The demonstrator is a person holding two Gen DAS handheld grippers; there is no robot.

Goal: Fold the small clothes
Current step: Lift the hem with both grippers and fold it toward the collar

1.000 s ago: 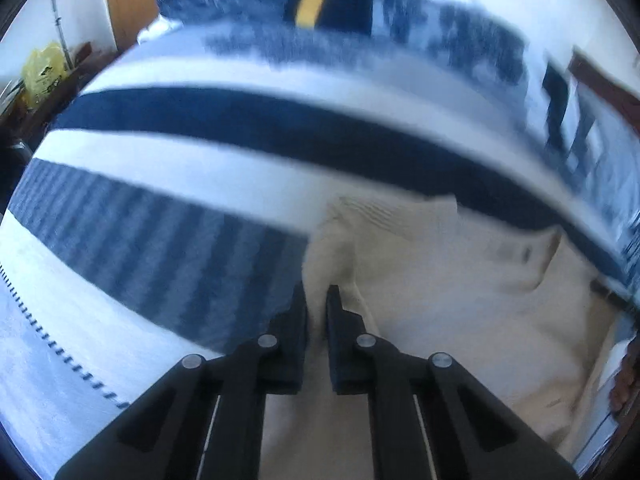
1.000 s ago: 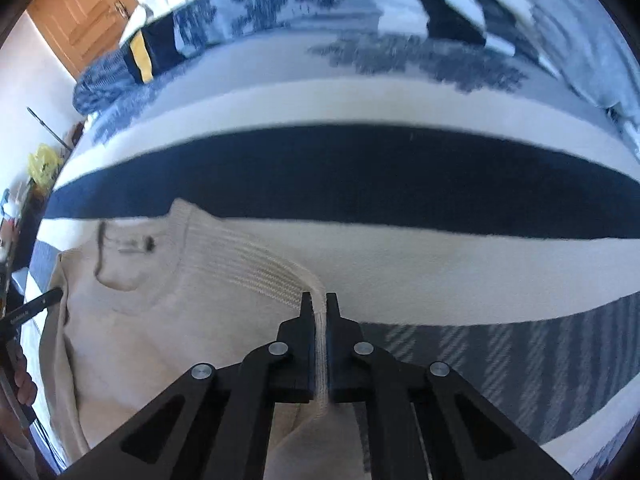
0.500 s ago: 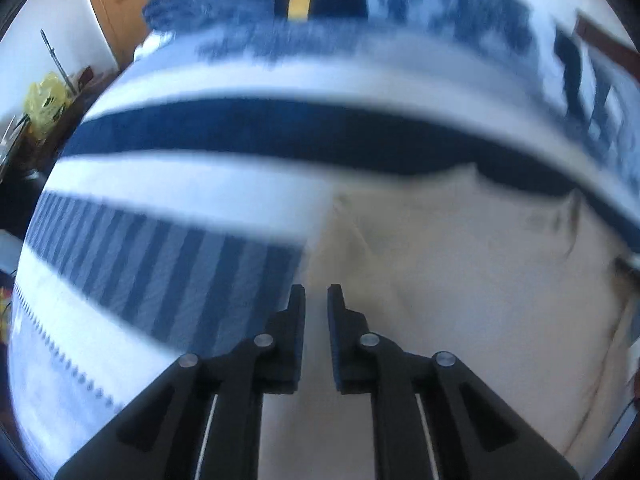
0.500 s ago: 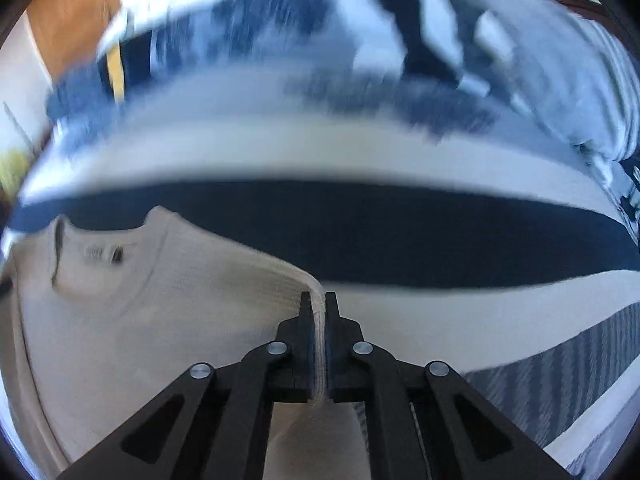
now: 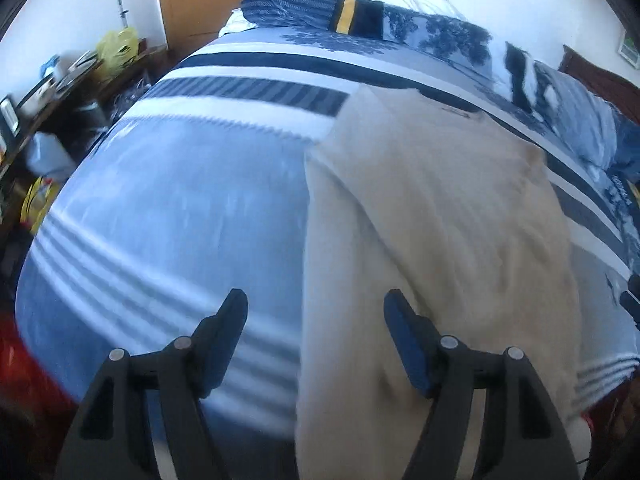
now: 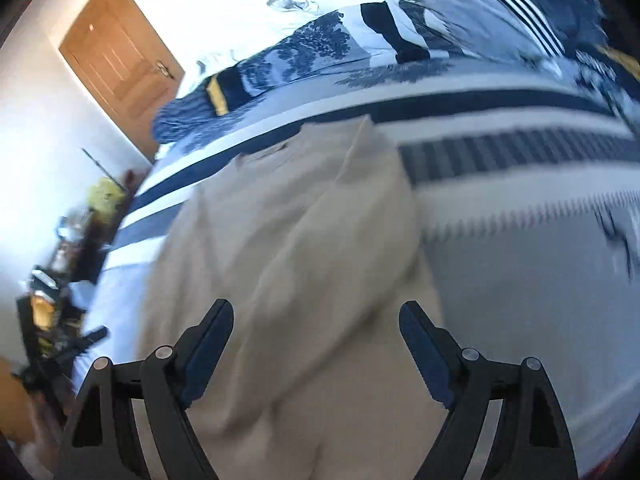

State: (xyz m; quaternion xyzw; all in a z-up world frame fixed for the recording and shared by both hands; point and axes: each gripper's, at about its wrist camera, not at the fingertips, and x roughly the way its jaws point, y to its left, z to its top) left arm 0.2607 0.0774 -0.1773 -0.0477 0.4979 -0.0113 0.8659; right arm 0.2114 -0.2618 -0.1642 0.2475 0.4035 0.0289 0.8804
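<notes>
A beige knit sweater [image 5: 440, 208] lies flat on the blue, white and navy striped bedspread [image 5: 180, 208], collar at the far end, both sleeves folded in over the body. My left gripper [image 5: 316, 312] is open and empty, raised over the sweater's near left edge. In the right wrist view the sweater [image 6: 288, 240] fills the middle, and my right gripper [image 6: 316, 320] is open and empty above its near end. The left gripper's tip [image 6: 86, 338] shows at the far left of that view.
A dark blue pillow with a yellow stripe [image 5: 320, 16] and patterned pillows [image 5: 560, 92] lie at the head of the bed. A wooden door [image 6: 116, 64] stands behind. A cluttered side table [image 5: 52, 92] with a yellow bag sits left of the bed.
Both grippers have opened and let go of the sweater's sleeves. Both have pulled back and up toward the sweater's near end, so more of the bed shows.
</notes>
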